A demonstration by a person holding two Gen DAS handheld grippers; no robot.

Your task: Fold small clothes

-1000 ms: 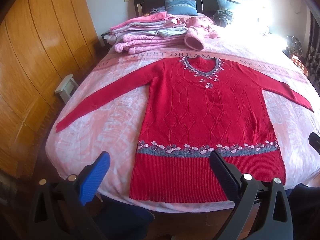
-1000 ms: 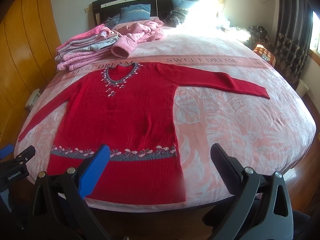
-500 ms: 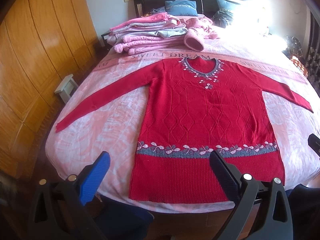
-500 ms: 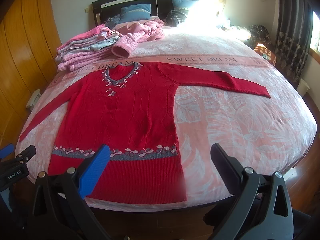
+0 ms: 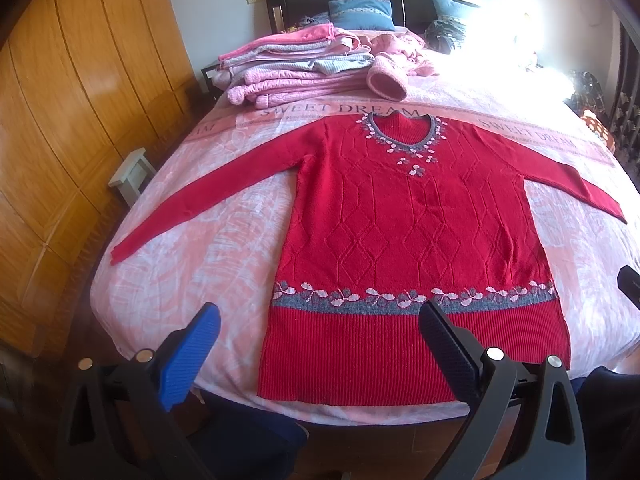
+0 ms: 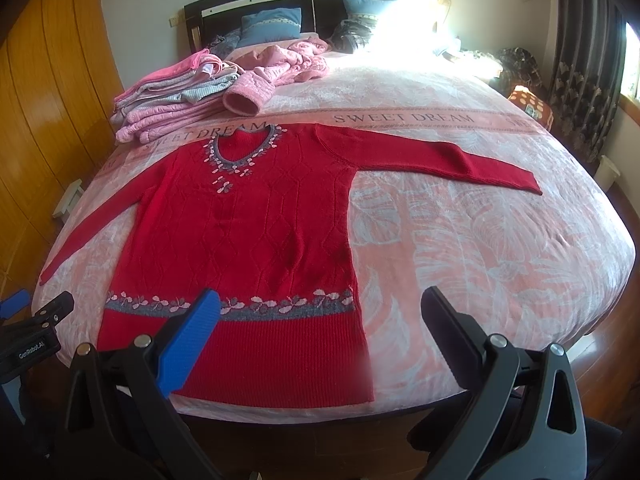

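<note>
A long red knitted sweater (image 5: 408, 224) (image 6: 248, 232) with a grey flowered band lies flat and face up on the pink bed (image 5: 208, 248) (image 6: 460, 248), both sleeves spread outwards, hem at the near edge. My left gripper (image 5: 320, 316) hangs open just in front of the hem, over the bed's near edge, holding nothing. My right gripper (image 6: 320, 304) is open too, in front of the sweater's lower right corner, empty. The left gripper (image 6: 36, 320) also shows at the far left of the right wrist view.
A stack of folded pink and grey clothes (image 5: 288, 64) (image 6: 172, 96) sits at the head of the bed, with a crumpled pink garment (image 6: 292, 60) beside it and blue pillows (image 5: 360, 16) behind. A wooden wardrobe (image 5: 60, 120) stands left; a small stool (image 5: 132, 172) is beside the bed.
Both views have drifted very slightly closer to the bed. The sweater lies as before and both grippers stay open.
</note>
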